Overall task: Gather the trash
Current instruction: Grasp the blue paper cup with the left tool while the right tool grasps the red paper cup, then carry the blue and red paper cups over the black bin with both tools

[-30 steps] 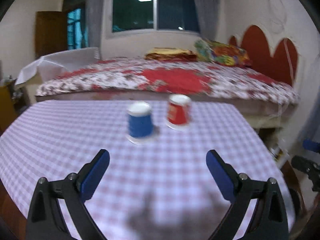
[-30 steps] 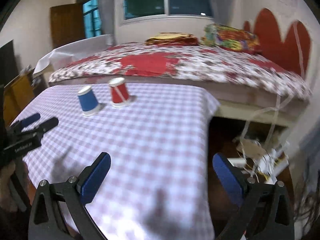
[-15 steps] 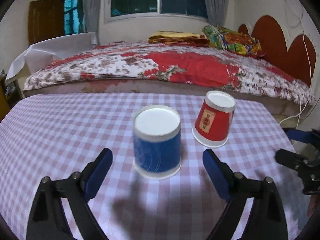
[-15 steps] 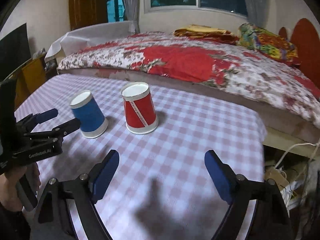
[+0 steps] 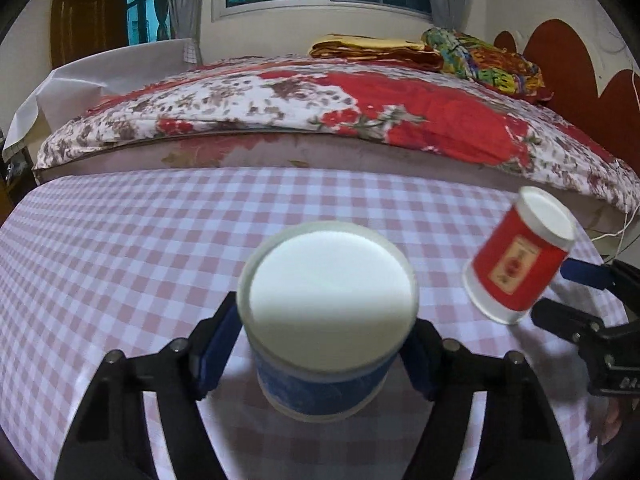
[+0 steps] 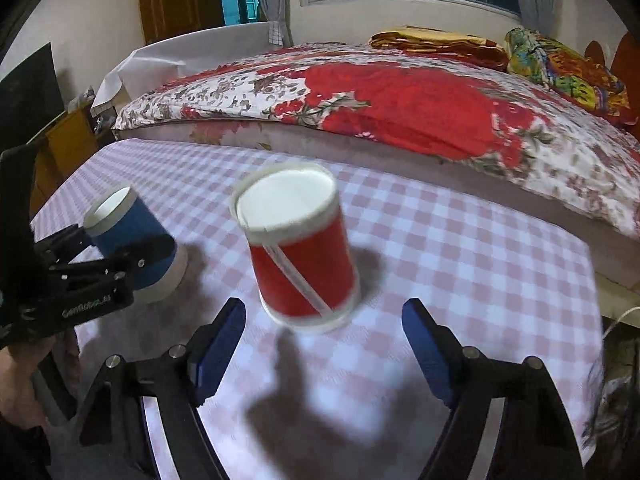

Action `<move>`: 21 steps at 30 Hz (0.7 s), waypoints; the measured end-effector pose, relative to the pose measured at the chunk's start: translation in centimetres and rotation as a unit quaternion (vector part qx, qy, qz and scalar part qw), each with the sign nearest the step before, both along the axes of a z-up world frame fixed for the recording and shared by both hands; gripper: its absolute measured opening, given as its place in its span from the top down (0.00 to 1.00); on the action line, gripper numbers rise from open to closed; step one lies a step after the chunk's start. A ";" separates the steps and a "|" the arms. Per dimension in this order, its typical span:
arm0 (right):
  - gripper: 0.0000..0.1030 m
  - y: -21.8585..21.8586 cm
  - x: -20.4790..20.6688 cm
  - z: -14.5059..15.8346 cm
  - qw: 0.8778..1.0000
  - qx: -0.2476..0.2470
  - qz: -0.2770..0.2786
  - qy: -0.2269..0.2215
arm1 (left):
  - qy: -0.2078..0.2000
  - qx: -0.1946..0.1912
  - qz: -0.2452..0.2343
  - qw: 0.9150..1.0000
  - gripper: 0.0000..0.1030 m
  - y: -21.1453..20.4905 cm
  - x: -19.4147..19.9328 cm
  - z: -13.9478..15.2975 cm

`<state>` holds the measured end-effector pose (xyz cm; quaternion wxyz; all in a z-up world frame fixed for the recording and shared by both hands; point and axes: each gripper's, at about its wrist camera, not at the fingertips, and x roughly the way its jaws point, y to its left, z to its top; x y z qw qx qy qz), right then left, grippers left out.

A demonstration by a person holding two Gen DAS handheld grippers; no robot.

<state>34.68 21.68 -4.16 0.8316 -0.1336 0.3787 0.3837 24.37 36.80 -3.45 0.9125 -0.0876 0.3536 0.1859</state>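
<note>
**Both grippers have closed in on the cups; the left one now brackets the blue cup**

A second ago both paper cups stood well ahead of the grippers on the checked tablecloth (image 5: 120, 248). Now the left gripper (image 5: 320, 354) has the blue cup (image 5: 320, 384) right between its fingers, upside down with its white base facing up. The blue pads sit at the cup's two sides, very near or touching its wall; from the left wrist view I cannot tell whether they press it yet, and the cup looks to be standing on the cloth, not lifted.

The right gripper (image 6: 322, 342) has also come forward. Its fingers are spread wide and hold nothing. The red cup (image 6: 304, 268), also upside down, stands just ahead of the fingertips, centred on the gap and slightly tilted by the lens or by blur.

In the right wrist view the left gripper shows far to the left, around the blue cup (image 6: 136, 248).

For the task this means the approach is nearly over: the left side looks ready to squeeze and lift, while the right still needs a short push forward before it can close. Thin paper cups will crush easily, so a light squeeze seems wise.
</note>
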 end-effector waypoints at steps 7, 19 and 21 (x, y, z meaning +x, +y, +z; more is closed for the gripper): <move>0.45 2.7 0.6 -0.3 1.000 -0.013 -0.004 -0.002 | -0.006 -0.017 -0.009 1.000 0.35 0.9 -0.3 0.0; 0.47 -3.6 -4.2 2.8 0.999 0.006 -0.014 -0.039 | -0.040 -0.003 -0.054 0.998 0.41 -3.7 -3.0 2.1; 0.47 -5.2 -5.3 3.2 0.999 0.004 -0.019 -0.044 | -0.050 -0.003 -0.063 0.997 0.41 -5.3 -3.9 2.7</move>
